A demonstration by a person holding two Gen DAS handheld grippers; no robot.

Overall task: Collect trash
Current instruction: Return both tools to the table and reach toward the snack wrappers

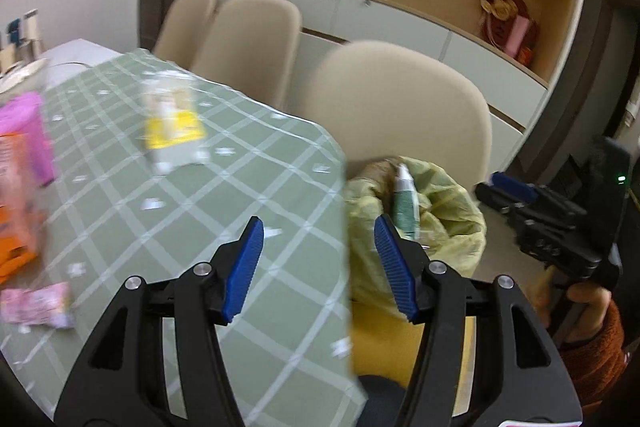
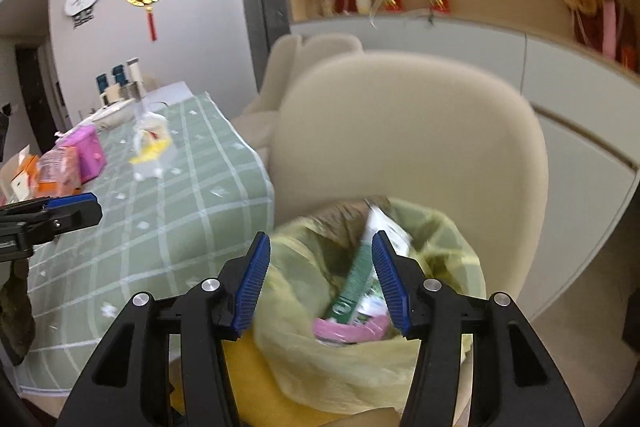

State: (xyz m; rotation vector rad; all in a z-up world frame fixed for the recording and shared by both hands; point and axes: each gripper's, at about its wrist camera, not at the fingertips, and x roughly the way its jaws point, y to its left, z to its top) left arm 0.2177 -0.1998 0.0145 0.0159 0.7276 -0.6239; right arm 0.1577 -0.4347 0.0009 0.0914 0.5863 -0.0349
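My left gripper point(image 1: 319, 267) hangs open and empty over the table's right edge. On the green checked tablecloth point(image 1: 248, 187) lie a clear packet with a yellow label point(image 1: 172, 119), a pink wrapper point(image 1: 36, 305), an orange box point(image 1: 14, 211) and a pink box point(image 1: 24, 131). A yellow-green trash bag point(image 2: 348, 371) sits on the chair seat beside the table. My right gripper point(image 2: 320, 285) is open right above the bag's mouth, with nothing between its pads. Inside the bag lie a green pack point(image 2: 354, 279), a pink wrapper point(image 2: 344, 331) and a white carton point(image 2: 386, 227).
Beige chairs point(image 2: 400, 131) line the table's right side, and the nearest one holds the bag. A white cabinet with ornament shelves point(image 1: 400, 23) stands behind. Bottles and a dish point(image 2: 120, 87) sit at the table's far end. A hand in a rust sleeve point(image 1: 592, 327) holds the right gripper.
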